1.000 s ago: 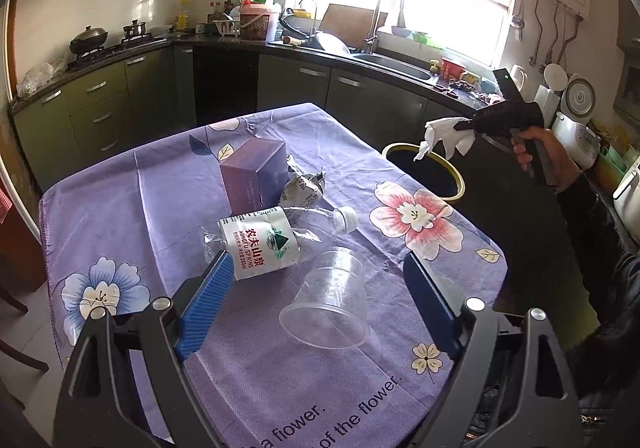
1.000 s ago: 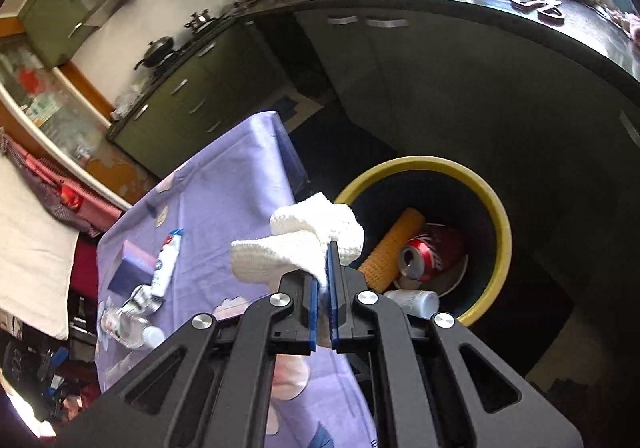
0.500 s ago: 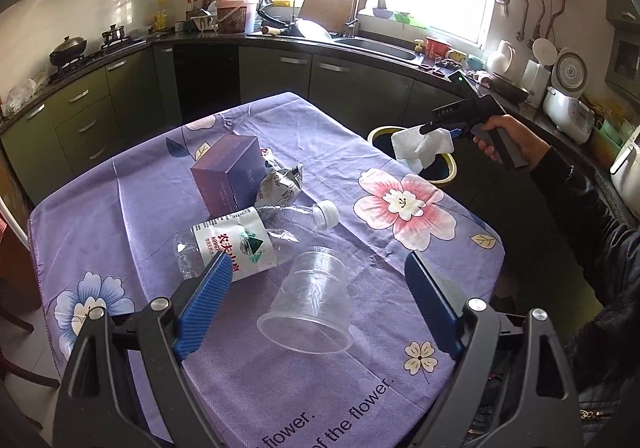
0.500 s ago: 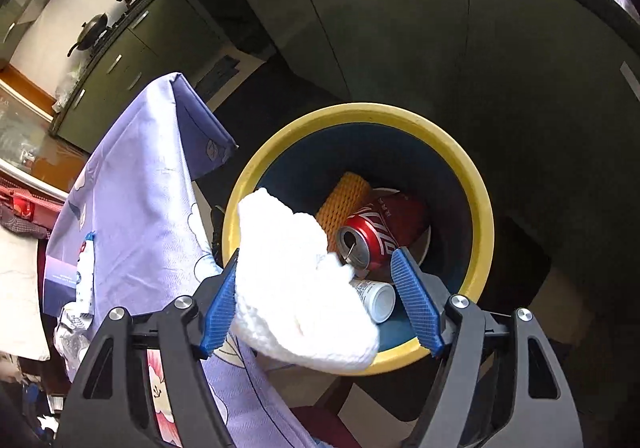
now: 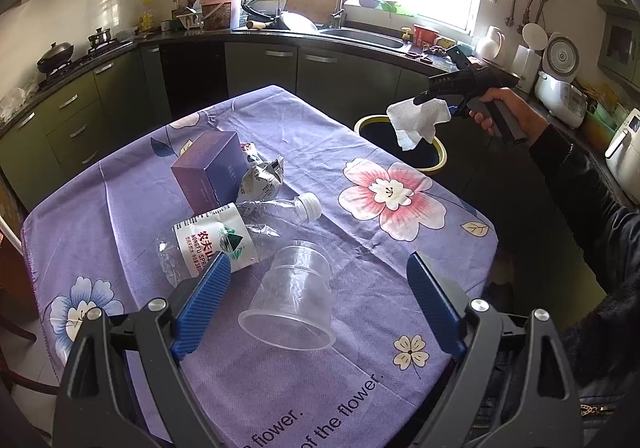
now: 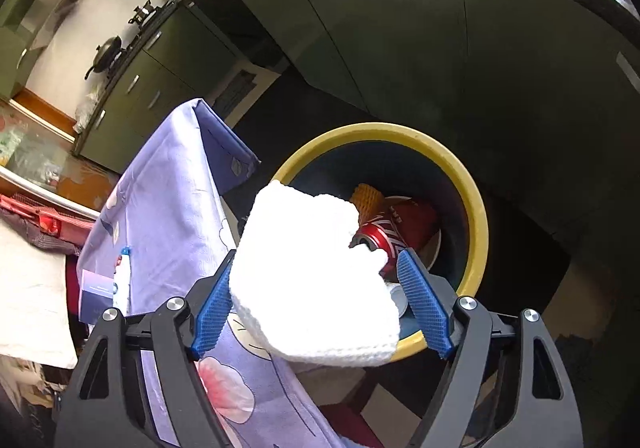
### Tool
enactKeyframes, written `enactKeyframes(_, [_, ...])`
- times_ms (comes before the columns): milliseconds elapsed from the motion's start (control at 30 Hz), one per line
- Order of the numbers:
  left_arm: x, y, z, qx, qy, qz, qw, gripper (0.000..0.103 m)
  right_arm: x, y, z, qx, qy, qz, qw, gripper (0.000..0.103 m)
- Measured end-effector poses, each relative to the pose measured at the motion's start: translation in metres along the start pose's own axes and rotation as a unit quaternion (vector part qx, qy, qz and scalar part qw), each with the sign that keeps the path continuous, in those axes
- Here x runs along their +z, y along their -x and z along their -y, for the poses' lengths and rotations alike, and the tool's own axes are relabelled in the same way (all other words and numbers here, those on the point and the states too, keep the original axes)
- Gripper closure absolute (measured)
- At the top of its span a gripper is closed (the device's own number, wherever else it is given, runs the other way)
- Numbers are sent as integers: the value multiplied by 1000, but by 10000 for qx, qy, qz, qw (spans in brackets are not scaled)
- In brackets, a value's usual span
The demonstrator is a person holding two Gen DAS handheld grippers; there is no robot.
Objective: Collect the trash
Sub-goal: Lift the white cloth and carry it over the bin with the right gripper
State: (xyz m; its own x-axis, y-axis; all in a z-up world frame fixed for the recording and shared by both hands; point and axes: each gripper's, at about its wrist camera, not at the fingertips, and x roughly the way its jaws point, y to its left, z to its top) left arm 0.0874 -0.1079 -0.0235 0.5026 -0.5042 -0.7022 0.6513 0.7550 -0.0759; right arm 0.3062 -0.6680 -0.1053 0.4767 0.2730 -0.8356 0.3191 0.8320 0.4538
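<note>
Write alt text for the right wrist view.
The right tool, jaws just opened wide, has a white paper towel between its pads above a yellow-rimmed bin holding a red can. A purple floral tablecloth hangs at left.

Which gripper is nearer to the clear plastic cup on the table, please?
Left. The left gripper hangs right over the clear plastic cup, which lies on its side between its open jaws. The right gripper is off past the table's edge, above the yellow-rimmed bin.

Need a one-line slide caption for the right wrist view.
Right gripper open, white paper towel between its jaws above the yellow-rimmed bin.
</note>
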Motion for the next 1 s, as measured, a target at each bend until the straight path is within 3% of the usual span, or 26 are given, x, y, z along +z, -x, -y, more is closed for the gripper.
enactKeyframes(67, [0, -2, -1, -20, 21, -15, 10000, 18, 2, 1, -1, -78, 14, 45, 10000, 24])
enactKeyframes(133, [0, -4, -1, -39, 26, -35, 10000, 18, 2, -6, -2, 222, -8, -230, 9995, 24])
enactKeyframes(233, [2, -8, 1, -105, 6, -95, 9999, 18, 2, -3, -2, 162, -114, -105, 9997, 23])
enactKeyframes(300, [4, -11, 5, -162, -38, -122, 9998, 18, 3, -3, -2, 368, -175, -132, 9991, 23])
enactKeyframes(367, [7, -12, 10, -209, -126, -129, 9996, 18, 4, 2, -4, 59, -127, 78, 9999, 23])
enactKeyframes(467, [13, -15, 20, -327, -240, -116, 9991, 18, 3, 0, -6, 256, -106, -102, 9996, 23])
enactKeyframes(500, [17, -17, 25, -398, -290, -113, 9987, 18, 3, 3, -5, 140, -143, -5, 9998, 23])
enactKeyframes(533, [23, -19, 31, -497, -348, -122, 9981, 18, 3, 6, -7, 25, -73, 67, 9999, 23])
enactKeyframes(767, [79, -51, 100, -1067, -953, -290, 9893, 18, 5, 23, -8, 281, -2, 112, 9995, 23])
enactKeyframes(900, [114, -95, 151, -1125, -1126, -271, 9869, 18, 12, 39, -6, 493, 79, 196, 9986, 23])
enactKeyframes(1000, [138, -134, 174, -1299, -972, -209, 9865, 18, 17, 50, -3, 584, 148, 232, 9979, 23])
